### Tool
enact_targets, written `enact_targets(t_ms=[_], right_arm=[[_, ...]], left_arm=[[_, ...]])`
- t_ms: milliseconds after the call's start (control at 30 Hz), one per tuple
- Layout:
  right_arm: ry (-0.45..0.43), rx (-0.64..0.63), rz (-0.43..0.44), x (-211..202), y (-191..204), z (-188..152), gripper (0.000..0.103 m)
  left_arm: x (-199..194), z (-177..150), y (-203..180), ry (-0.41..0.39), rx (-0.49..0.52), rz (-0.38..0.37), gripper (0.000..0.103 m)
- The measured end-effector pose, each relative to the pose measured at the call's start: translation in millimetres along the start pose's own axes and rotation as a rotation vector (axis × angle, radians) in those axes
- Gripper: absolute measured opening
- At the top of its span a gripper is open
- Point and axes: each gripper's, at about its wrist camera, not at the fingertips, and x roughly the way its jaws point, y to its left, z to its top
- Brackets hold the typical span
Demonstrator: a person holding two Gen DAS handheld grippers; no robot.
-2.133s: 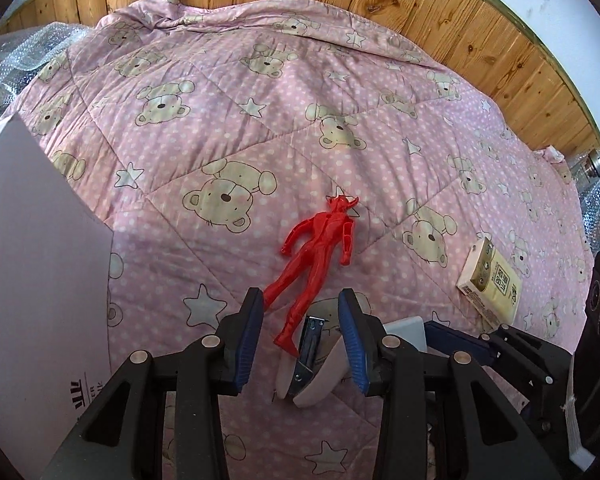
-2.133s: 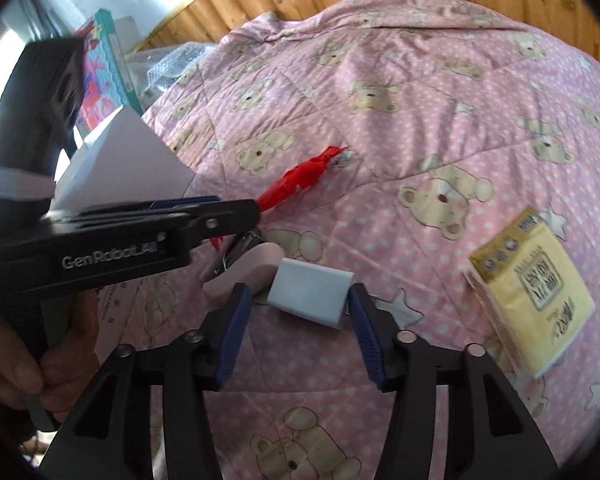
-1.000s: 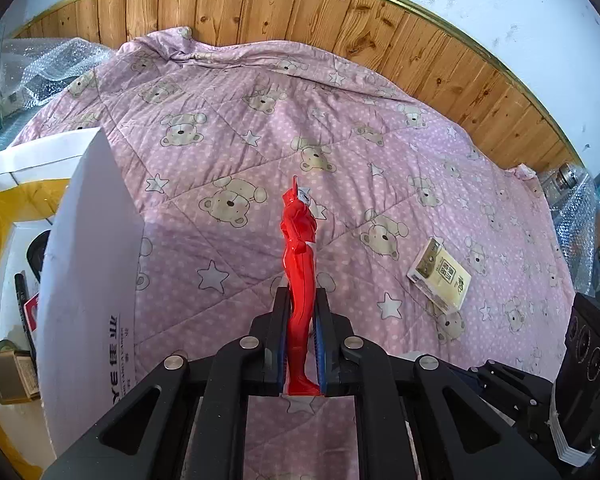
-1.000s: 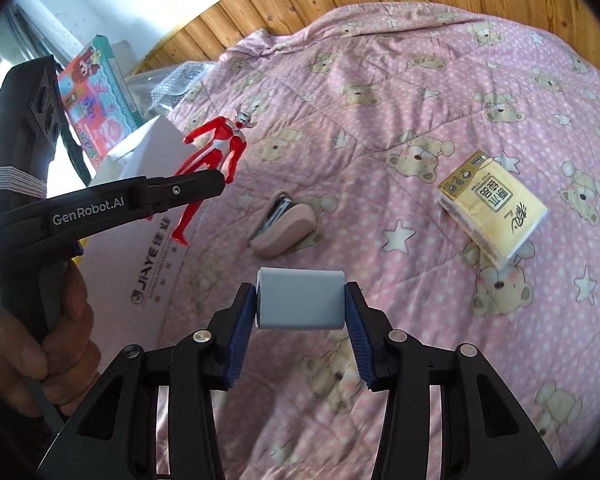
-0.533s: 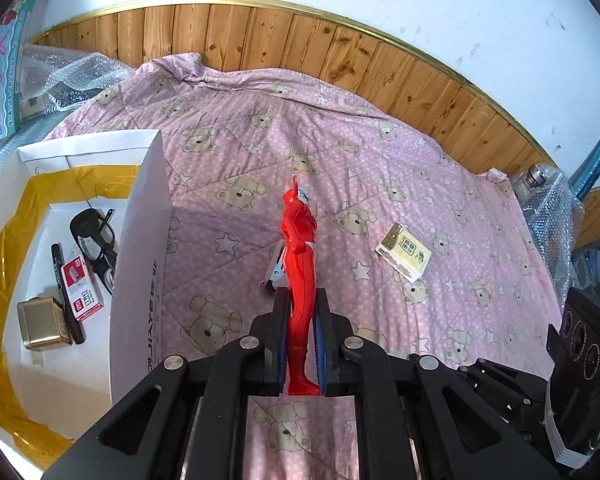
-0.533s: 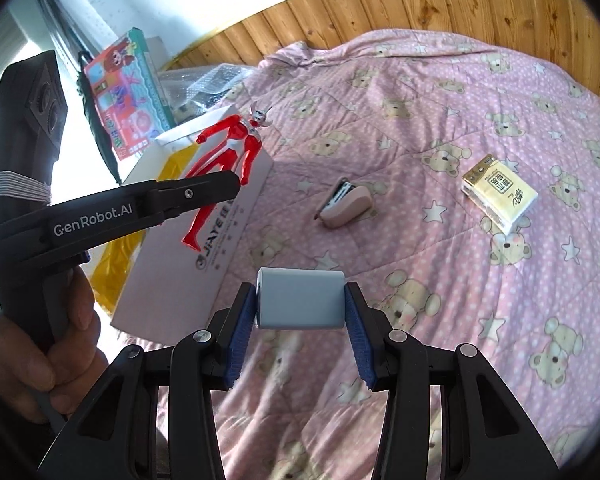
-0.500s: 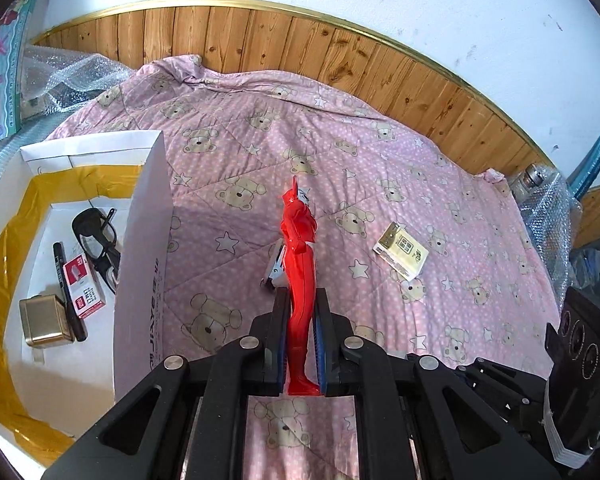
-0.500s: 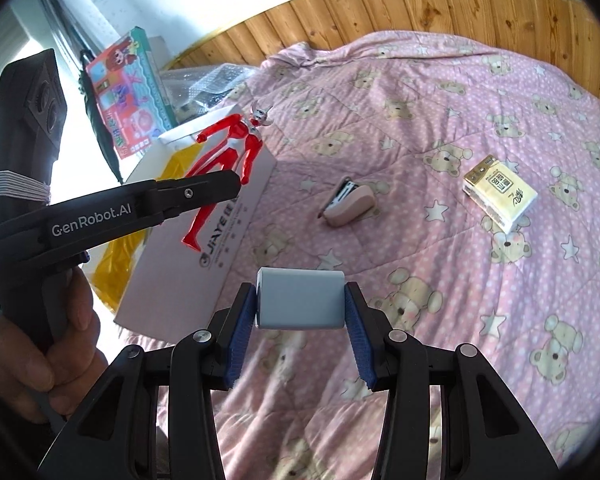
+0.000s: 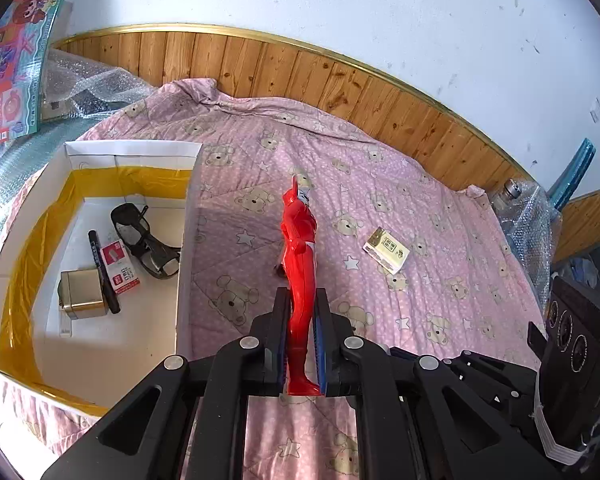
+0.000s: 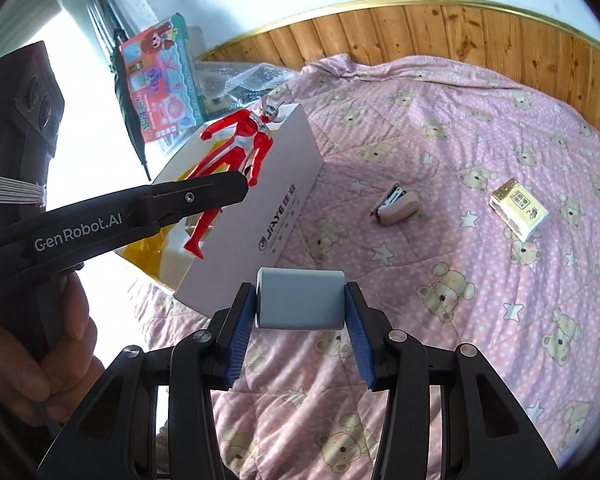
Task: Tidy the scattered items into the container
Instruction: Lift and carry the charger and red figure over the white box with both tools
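Currently: left gripper [image 9: 302, 344] clamps figure [image 9: 299, 276] by legs, frame centre; right gripper [image 10: 300, 340] clamps grey block [image 10: 300, 300], lower centre. Box [image 9: 186, 240], left. Risk: the top-heavy figure could pivot and snag the box wall on lowering.

Both wrist views high, angled down, sharing quilt [image 9: 380, 184], box [image 10: 260, 200]

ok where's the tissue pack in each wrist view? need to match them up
Left wrist: tissue pack lies on the quilt right of centre, to the right of the red figure held in the left gripper.
Right wrist: tissue pack lies at the right side, to the right of the pink stapler.
Shared landmark: the white box, left of the pack in both views.
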Motion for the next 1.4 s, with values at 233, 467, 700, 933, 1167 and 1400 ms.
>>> enact_targets(t_ms=[233,467,700,933,1167,1400], right_arm=[[-0.007,-0.037,0.000,-4,24,-1,0.047],[-0.009,-0.066,0.000,-5,44,-2,0.047],[-0.011,-0.091,-0.002,-6,61,-1,0.047],[-0.010,-0.118,-0.001,-4,78,0,0.047],[-0.008,-0.137,-0.002,-2,90,1,0.047],[-0.009,-0.165,-0.001,0,103,5,0.047]], left_arm=[[-23,-7,14,-0.032,-0.018,-0.007,0.011],[-39,-13,27,-0.051,-0.037,-0.009,0.011],[-52,-19,39,-0.069,-0.057,-0.013,0.011],[-65,-23,52,-0.088,-0.080,-0.017,0.011],[-75,-27,66,-0.103,-0.106,-0.013,0.011],[-81,-28,79,-0.114,-0.127,-0.010,0.011]])
